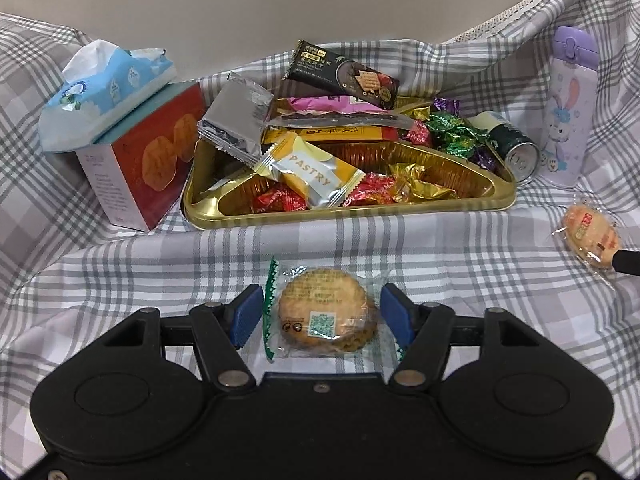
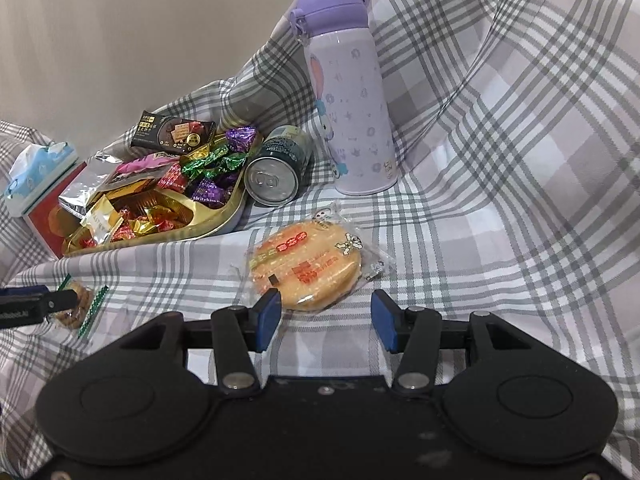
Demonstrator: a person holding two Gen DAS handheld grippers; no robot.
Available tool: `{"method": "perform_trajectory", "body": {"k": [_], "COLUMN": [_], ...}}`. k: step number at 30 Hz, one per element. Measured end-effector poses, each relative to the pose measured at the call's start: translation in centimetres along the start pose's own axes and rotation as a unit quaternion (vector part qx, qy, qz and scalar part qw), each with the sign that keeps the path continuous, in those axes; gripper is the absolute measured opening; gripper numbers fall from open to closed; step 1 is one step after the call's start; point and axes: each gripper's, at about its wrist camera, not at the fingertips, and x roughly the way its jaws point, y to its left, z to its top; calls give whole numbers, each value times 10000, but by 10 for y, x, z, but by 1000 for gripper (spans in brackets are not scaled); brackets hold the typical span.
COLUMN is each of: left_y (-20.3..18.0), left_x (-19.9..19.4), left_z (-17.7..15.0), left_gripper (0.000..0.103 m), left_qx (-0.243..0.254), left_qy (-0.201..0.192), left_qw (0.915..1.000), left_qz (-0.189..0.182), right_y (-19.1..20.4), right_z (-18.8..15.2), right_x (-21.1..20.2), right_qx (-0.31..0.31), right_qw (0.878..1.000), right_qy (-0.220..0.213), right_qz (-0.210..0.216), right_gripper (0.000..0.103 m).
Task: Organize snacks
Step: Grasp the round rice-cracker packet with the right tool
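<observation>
A gold tray [image 1: 496, 200] holds wrapped candies, a "PASTRY" pack [image 1: 310, 172] and other snack packs. My left gripper [image 1: 322, 314] is open, its blue pads either side of a wrapped brown cookie [image 1: 326, 314] lying on the checked cloth. My right gripper [image 2: 325, 316] is open just in front of a wrapped rice cracker [image 2: 306, 266] on the cloth; its left pad [image 2: 268, 314] is at the cracker's near edge. The rice cracker also shows in the left wrist view [image 1: 590, 236]. The tray [image 2: 208, 230] and cookie [image 2: 76, 304] also show in the right wrist view.
A red snack box [image 1: 140, 164] with a blue tissue pack [image 1: 108, 88] on top stands left of the tray. A dark can [image 2: 276, 170] lies on its side right of the tray. A purple bottle [image 2: 352, 96] stands behind it. The cloth rises in folds behind.
</observation>
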Motion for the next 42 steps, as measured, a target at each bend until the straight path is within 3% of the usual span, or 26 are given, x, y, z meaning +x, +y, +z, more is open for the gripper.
{"method": "perform_trajectory", "body": {"k": [11, 16, 19, 23, 26, 35, 38, 42], "left_y": [-16, -19, -20, -16, -13, -11, -8, -2], "left_x": [9, 8, 6, 2, 0, -6, -4, -3], "left_z": [-16, -16, -17, -17, -15, -8, -7, -7], "left_gripper": [77, 77, 76, 76, 76, 76, 76, 76], "left_qx": [646, 828, 914, 866, 782, 822, 731, 639], "left_qy": [-372, -365, -340, -328, -288, -359, -311, -244], "left_qw": [9969, 9957, 9952, 9957, 9964, 9958, 9967, 9975], "left_qz": [247, 177, 55, -61, -124, -177, -170, -153], "right_y": [-2, 5, 18, 49, 63, 49, 39, 33], "right_z": [16, 26, 28, 25, 23, 14, 17, 22], "right_x": [28, 40, 45, 50, 52, 47, 52, 67], "right_qx": [415, 460, 98, -842, -1024, -78, 503, 1079], "right_qw": [9984, 9978, 9985, 9942, 9902, 9928, 9878, 9801], "right_qy": [163, 168, 170, 231, 345, 444, 495, 471], "right_qz": [343, 443, 517, 636, 890, 1110, 1386, 1599], "right_gripper": [59, 60, 60, 60, 60, 64, 71, 73]}}
